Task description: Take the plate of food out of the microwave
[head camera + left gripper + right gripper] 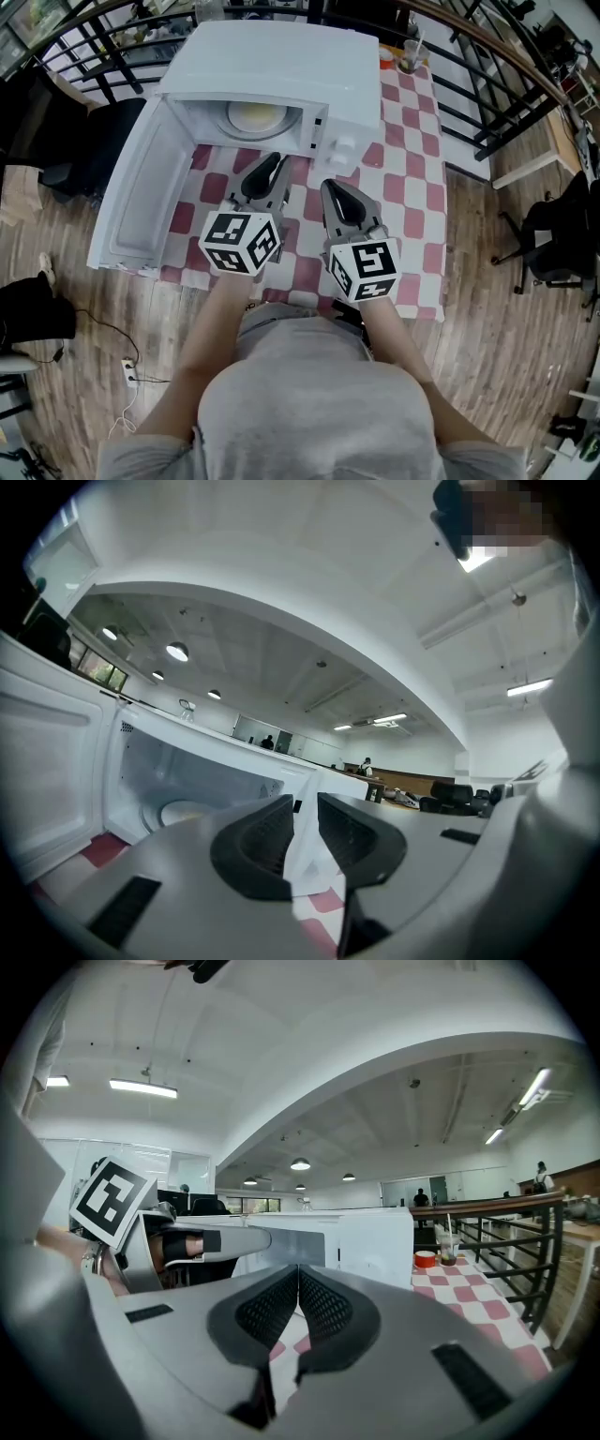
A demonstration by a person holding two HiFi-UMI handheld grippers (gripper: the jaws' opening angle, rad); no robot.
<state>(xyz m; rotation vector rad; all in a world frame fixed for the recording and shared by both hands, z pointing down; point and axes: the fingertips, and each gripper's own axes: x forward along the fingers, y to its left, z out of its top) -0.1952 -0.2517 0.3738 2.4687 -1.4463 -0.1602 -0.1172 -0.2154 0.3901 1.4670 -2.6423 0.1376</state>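
The white microwave (281, 66) stands on the checked table with its door (141, 197) swung wide to the left. Inside, a pale plate of food (255, 117) rests on the turntable; in the left gripper view the plate (183, 813) shows low in the cavity. My left gripper (272, 164) hovers just in front of the opening, jaws a little apart with nothing between them (306, 803). My right gripper (330, 187) hangs beside it, below the control panel, pads touching and empty (299, 1274).
The red-and-white checked tablecloth (412, 178) runs right of the microwave. A cup with a straw (410, 56) and a small red pot (425, 1259) stand at the table's far right corner. A black railing (487, 84) borders the table behind and to the right.
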